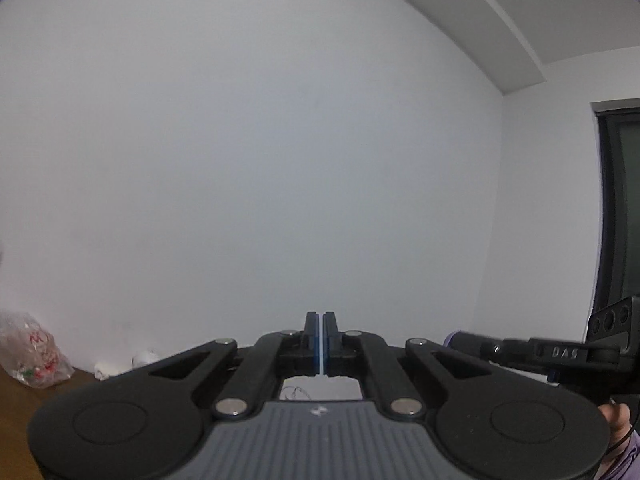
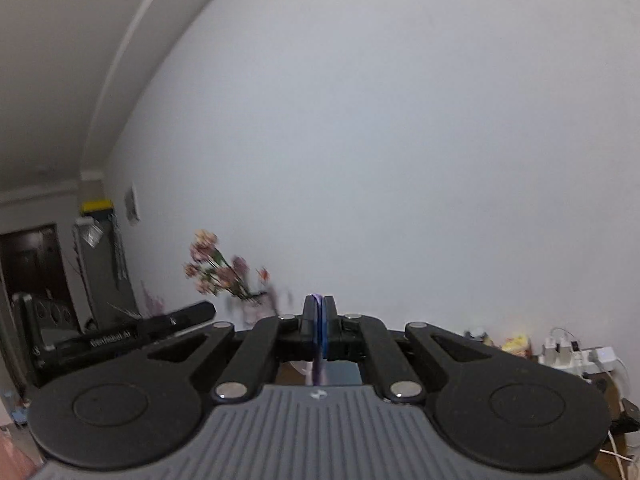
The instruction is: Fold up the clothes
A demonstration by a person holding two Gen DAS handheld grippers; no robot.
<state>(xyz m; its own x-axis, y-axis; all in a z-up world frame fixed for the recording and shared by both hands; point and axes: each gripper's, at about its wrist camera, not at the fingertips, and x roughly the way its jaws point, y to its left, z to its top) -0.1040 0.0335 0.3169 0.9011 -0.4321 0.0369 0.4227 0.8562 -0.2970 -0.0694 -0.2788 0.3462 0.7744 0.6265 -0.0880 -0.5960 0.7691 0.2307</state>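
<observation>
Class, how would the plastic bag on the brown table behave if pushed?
The bag looks thin and crinkled, so probably floppy and light. It sits slumped on the table, so a push would likely crumple or slide it, not roll.

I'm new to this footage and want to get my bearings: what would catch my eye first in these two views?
Mostly bare white wall fills both views. At the bottom of each, black fingers are shut: the left gripper, and the right gripper with a sliver of purple cloth pinched between them. Pink flowers stand left of the right gripper, and a crumpled plastic bag sits at lower left.
</observation>
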